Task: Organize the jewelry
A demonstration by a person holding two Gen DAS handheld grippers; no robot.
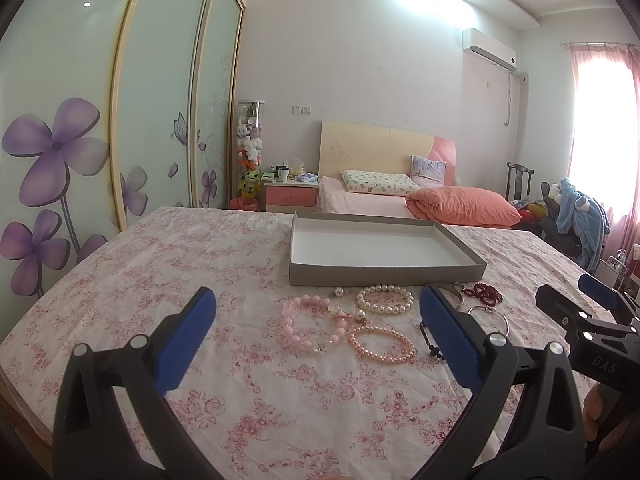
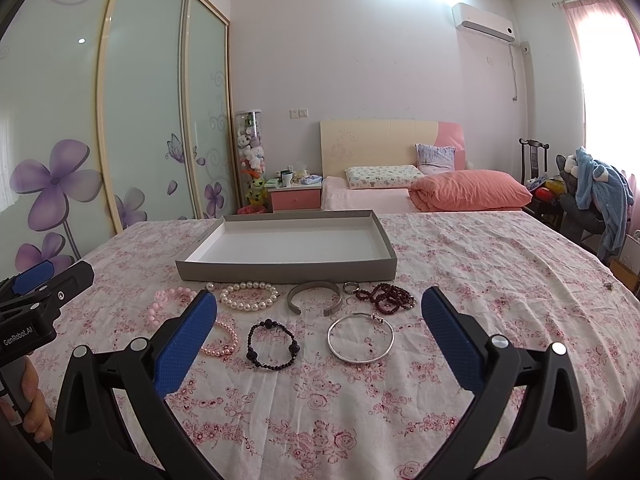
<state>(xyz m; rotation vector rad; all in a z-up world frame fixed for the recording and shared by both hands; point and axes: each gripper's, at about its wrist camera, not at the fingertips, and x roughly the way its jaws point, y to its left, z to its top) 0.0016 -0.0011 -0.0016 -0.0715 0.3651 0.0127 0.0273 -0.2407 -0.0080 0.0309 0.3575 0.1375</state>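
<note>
Eight or so pieces of jewelry are laid out on the flowery cloth covering the counter (image 2: 480, 248), and the grey tray (image 2: 286, 270) just behind them has nothing in it, so we'd say we're right at the start: nothing picked yet. Nearest the right gripper (image 2: 319, 312) are the black bead bracelet (image 2: 273, 346) and the thin silver bangle (image 2: 361, 338), with the silver cuff (image 2: 315, 298), a small ring (image 2: 350, 287) and the dark red beads (image 2: 386, 297) closer to the tray. The left gripper (image 1: 318, 312) faces the pink bead bracelet (image 1: 312, 326), the white pearl bracelet (image 1: 385, 299) and the small pink pearl one (image 1: 382, 344). Both grippers are spread wide, holding and touching nothing, hovering above the cloth. Next move, we reckon, is dropping one onto a bracelet and pinching a single strand cleanly, since the beads will probably roll.
</note>
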